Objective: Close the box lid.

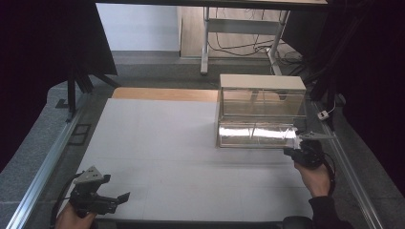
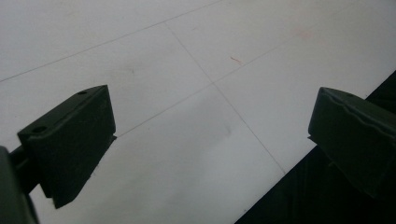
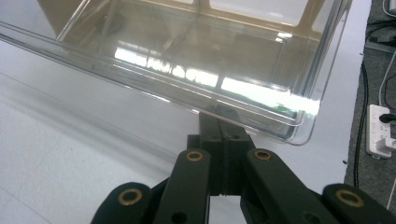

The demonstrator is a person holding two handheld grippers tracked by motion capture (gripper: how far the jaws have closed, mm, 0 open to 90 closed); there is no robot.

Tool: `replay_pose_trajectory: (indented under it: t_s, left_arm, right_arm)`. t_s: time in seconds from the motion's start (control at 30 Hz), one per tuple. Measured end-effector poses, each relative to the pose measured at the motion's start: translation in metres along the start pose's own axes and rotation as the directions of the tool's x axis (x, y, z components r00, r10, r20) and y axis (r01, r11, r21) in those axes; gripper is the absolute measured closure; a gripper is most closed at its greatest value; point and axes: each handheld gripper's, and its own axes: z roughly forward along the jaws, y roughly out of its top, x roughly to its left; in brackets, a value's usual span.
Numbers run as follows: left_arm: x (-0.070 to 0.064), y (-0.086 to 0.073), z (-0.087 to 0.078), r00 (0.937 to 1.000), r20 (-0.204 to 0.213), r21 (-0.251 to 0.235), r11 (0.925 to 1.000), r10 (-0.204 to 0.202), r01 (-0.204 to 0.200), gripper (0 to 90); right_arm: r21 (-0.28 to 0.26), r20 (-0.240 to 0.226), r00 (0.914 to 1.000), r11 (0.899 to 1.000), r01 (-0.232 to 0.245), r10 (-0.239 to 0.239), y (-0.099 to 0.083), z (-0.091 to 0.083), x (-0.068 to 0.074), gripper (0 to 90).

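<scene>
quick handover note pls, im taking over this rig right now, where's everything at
Right gripper: jaws closed together at the front right lip of the clear plastic drawer, tips under its rim; whether they pinch it cannot be told.
Left gripper: open, holding nothing, over the white table at its near left corner.
The drawer sits in the lower slot of the beige-topped drawer box, far right of the table, apparently pulled out a little.
Left to do: probably finish sliding the drawer.

surface: white table [image 1: 157,143]; on it: clear plastic drawer box [image 1: 261,109], far right
</scene>
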Motion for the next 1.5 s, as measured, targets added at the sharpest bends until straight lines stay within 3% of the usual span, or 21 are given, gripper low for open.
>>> replay_pose_trajectory:
  t_s: [0.57, 0.83, 1.2, 1.5]
  left_arm:
    - [0.000, 0.000, 0.000, 1.0000, -0.001, 0.002, 1.0000, 0.000, 0.000, 0.8]
    - [0.000, 0.000, 0.000, 1.0000, -0.001, 0.002, 1.0000, -0.004, 0.004, 0.8]
    - [0.001, 0.000, 0.000, 1.0000, 0.000, 0.000, 1.0000, -0.006, 0.006, 0.8]
    - [0.001, 0.000, 0.000, 1.0000, 0.001, 0.002, 1.0000, -0.006, 0.006, 0.9]
  right_arm:
    - [0.033, -0.021, 0.9994, 0.999, 0.027, -0.027, -0.003, 0.005, 0.006, 89.3]
    - [0.050, -0.041, 0.9989, 0.998, 0.025, -0.023, -0.001, 0.005, 0.011, 77.1]
    - [0.003, -0.060, 0.9982, 1.000, 0.001, -0.001, 0.006, -0.005, 0.021, 60.4]
    - [-0.017, -0.069, 0.9976, 1.000, 0.010, -0.011, 0.007, -0.014, 0.032, 44.8]
